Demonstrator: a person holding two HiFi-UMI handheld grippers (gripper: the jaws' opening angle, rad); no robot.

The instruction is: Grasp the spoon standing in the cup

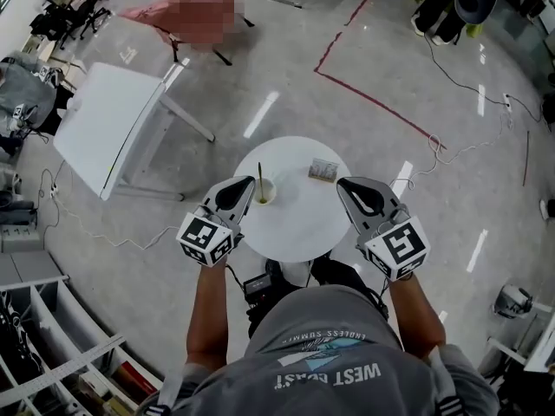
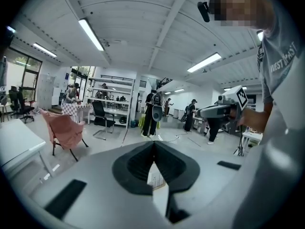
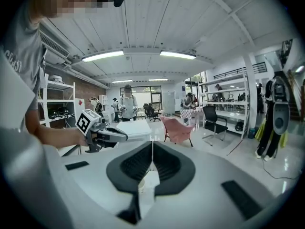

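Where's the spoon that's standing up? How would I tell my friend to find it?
Find the small round white table in the middle of the shiny floor. On its left side sits a pale cup, and the spoon is the thin stick standing up in it. The only other thing there, a low little box on the right, has nothing poking out.

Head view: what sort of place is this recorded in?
Probably an open lab or workshop hall: red tape lines on a polished floor, trailing cables, storage shelves, and a small round table.
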